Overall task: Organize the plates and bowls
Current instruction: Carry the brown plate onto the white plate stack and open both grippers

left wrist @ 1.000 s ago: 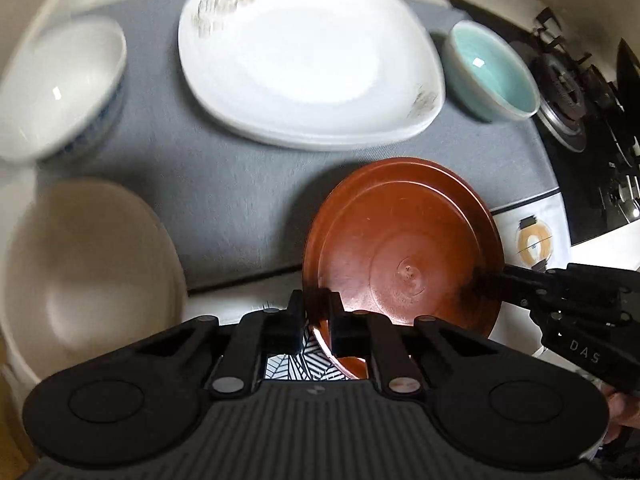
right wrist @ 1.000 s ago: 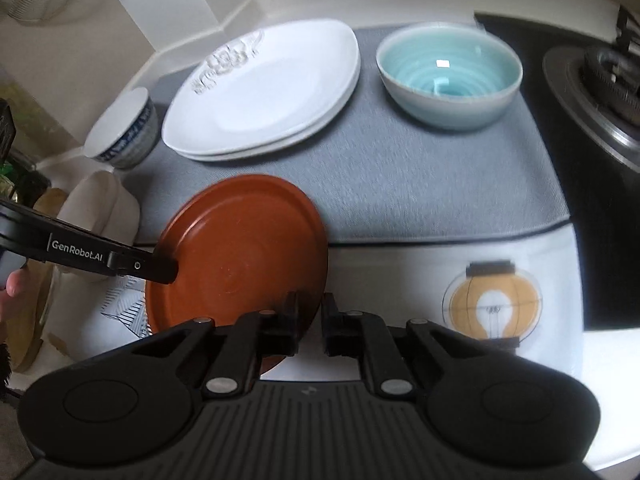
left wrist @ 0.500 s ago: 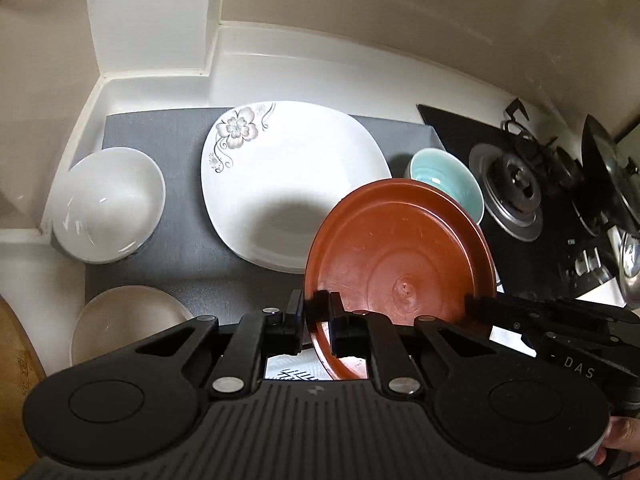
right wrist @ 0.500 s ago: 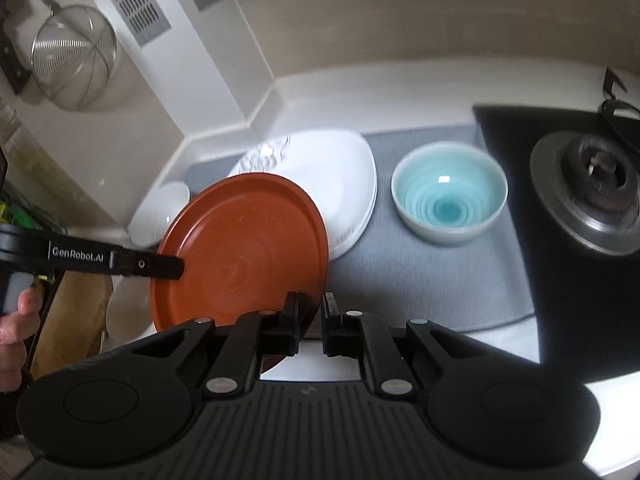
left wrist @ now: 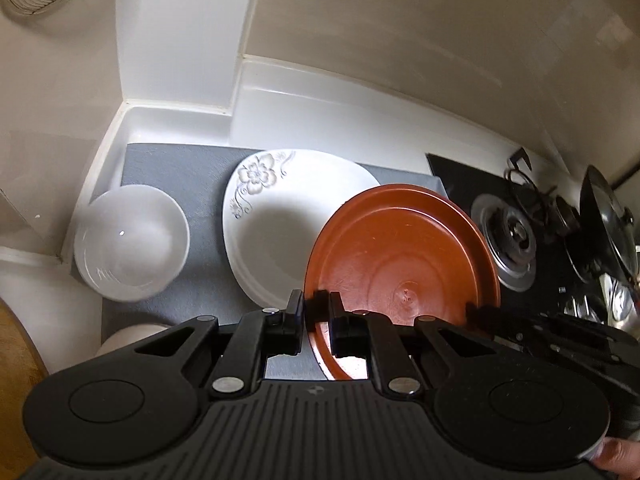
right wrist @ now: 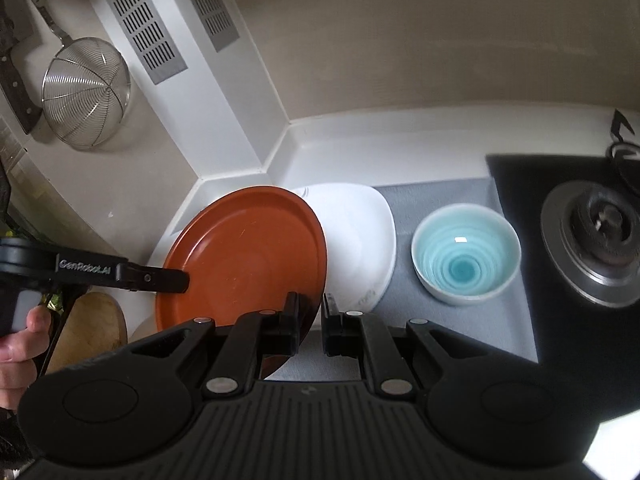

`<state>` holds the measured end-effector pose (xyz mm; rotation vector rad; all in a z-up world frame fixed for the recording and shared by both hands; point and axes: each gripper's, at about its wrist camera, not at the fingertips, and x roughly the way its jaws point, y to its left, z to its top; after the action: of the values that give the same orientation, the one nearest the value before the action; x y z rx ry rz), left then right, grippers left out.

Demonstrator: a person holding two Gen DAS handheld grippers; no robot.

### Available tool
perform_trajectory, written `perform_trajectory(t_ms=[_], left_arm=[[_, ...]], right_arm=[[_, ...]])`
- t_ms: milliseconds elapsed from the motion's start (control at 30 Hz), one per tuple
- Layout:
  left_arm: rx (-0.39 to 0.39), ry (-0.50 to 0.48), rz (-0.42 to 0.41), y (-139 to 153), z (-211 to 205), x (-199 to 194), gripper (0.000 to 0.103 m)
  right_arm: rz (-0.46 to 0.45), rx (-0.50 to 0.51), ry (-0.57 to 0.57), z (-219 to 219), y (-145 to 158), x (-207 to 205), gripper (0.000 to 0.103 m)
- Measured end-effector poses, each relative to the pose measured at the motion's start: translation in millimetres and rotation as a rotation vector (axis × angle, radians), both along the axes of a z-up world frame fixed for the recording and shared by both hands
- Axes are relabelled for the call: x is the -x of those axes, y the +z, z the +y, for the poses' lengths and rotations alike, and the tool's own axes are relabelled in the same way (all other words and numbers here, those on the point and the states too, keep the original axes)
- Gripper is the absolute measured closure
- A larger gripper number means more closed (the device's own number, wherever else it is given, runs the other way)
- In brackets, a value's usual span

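Note:
A brown round plate is held up in the air between both grippers. My left gripper is shut on its left rim. My right gripper is shut on its right rim; the plate also shows in the right wrist view. Below lies a white square plate with a flower print on a grey mat. A white bowl stands at the mat's left. A light blue bowl stands at the mat's right.
A cream bowl sits near the counter's front left beside a wooden board. A gas stove with a pan lies to the right. A wire strainer and a knife hang on the left wall. White walls close the back corner.
Both grippers have lifted the brown plate well up off the counter, and it now hangs partly over the white square plate.

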<state>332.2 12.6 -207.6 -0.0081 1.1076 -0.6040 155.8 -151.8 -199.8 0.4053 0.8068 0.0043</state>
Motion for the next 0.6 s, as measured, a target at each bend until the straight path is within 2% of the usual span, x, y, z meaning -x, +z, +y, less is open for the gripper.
perform_trajectory(t_ms=[167,333,500,600], left_arm=[[0.002,-0.001,-0.035,5,2,-8,0.09],[-0.033,0.008,-0.065,4,-4,-14,0.09],[-0.09,0.011,-0.077,-15,-19,-31,0.088],[-0.139,0.004,-0.057,-28,-31,-45,0.088]], right_arm=[[-0.009,0.021,0.012,5,5,-13,0.091],[-0.001,0.024,0.016,7,0,-28,0.091],[0.003,0.049,0.002,7,-13,-51,0.091],[0.0,0.064,-0.017,5,-24,-63,0.091]])
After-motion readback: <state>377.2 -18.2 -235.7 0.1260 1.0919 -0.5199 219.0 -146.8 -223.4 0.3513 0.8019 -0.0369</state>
